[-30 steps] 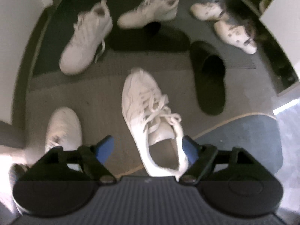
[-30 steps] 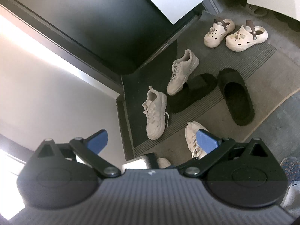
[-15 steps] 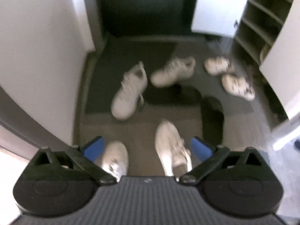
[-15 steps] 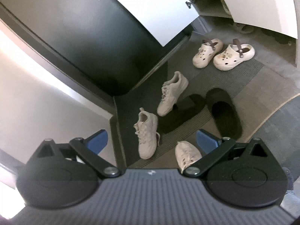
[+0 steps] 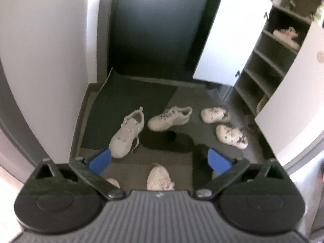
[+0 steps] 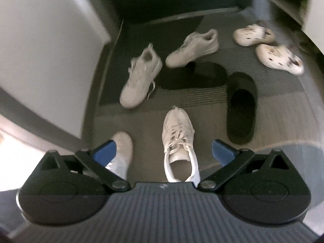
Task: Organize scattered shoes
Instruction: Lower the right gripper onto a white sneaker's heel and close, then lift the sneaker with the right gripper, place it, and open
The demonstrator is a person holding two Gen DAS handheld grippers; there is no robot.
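Right gripper [image 6: 163, 151]: its jaws are wide apart and hold nothing. It points down at the floor.
Left gripper [image 5: 160, 161]: its jaws are wide apart too, with nothing in them. It hangs high above the shoes.
Nearest shoe [image 6: 179, 143]: a white laced sneaker on the floor, right under the right gripper, toe pointing away, heel close to us.
Its likely mate [image 6: 121, 151]: a white shoe toe just beside it, half hidden behind the left blue pad.
Other shoes: two more white sneakers [image 6: 141, 79] on the dark mat [image 6: 125, 46], two black slides [image 6: 241, 105] at the mat's near edge, and two pale clogs [image 6: 277, 58] by the far right corner.
Shoe cabinet [image 5: 269, 64]: it is open at the right, with shelves to fill.
Step in hand: I think the right gripper is going for the laced sneaker.
How to do it well: come straight down, put one jaw inside the heel opening and one outside, and squeeze the heel wall, not the laces.
Watch out: the picture is blurry, so slow down before closing.
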